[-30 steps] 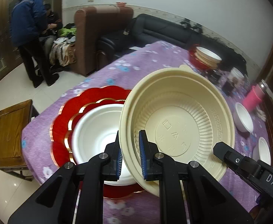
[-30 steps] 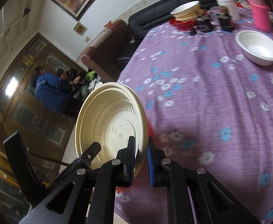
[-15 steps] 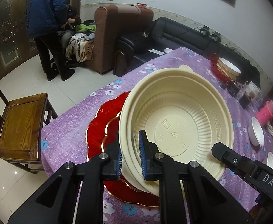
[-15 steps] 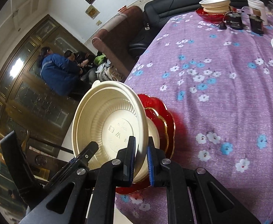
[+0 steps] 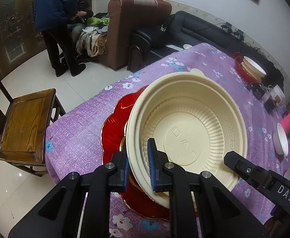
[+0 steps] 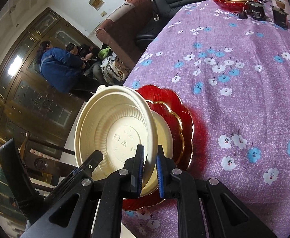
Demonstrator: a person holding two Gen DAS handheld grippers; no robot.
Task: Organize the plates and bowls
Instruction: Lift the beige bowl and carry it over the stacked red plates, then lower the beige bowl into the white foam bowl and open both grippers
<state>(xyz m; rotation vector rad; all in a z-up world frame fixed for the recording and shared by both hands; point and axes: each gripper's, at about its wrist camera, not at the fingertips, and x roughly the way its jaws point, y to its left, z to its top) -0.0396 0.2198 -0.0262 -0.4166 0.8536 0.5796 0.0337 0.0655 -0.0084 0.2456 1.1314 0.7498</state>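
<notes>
Hand-held grippers (image 5: 138,166) on cream bowl (image 5: 186,130) rim

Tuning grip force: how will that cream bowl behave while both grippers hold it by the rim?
The cream bowl looks like thin moulded plastic, so probably light. Its ribbed wall likely flexes under rim pinches from the left gripper and right gripper. Held tilted over the red plate, it may slip.

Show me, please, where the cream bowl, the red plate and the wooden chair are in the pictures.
cream bowl (image 5: 186,138): left wrist view, on its flat inner bottom.
red plate (image 6: 176,107): right wrist view, on its scalloped rim right of the bowl.
wooden chair (image 5: 24,125): left wrist view, on its seat.
</notes>
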